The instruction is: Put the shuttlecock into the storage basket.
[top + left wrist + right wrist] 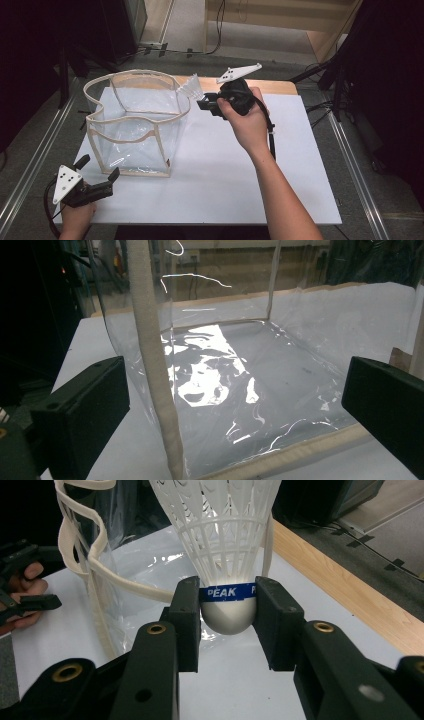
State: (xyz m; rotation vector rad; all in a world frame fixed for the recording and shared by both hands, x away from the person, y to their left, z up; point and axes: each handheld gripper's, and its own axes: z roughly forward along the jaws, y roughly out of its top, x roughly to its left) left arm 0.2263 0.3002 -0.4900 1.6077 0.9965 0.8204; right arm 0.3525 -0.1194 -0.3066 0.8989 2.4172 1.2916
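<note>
1. Clamping a white shuttlecock point(227, 555) by its rounded base, the right gripper point(227, 611) had its two black jaws pressed against either side of the blue band printed "PEAK", with the feathered skirt fanning up and away from the jaws.
2. In the high view the right gripper point(205, 103) was held above the table point(300, 150), and the shuttlecock point(190, 90) sat just beside the far right rim of a clear plastic bag point(132, 125), its skirt pointing toward the bag's open mouth.
3. The right hand point(247, 117) wrapped the gripper's body, the forearm coming in from the bottom edge, and a black cable trailed down beside the wrist.
4. The bag stood upright on the white table top, its mouth open and its edges trimmed in cream-coloured piping; the rim sagged in a wavy line on the near and left sides.
5. The left gripper point(97, 175) rested at the near left corner of the table, held by the left hand point(75, 217), with its jaws spread wide and nothing between them.
6. In the left gripper view the jaws stood far apart at either side, framing the bag's point(240, 370) near corner, where a cream seam point(152, 360) ran up the clear wall close in front of the camera.
7. Behind the table a strip of bare wood point(345, 585) showed along the far edge.
</note>
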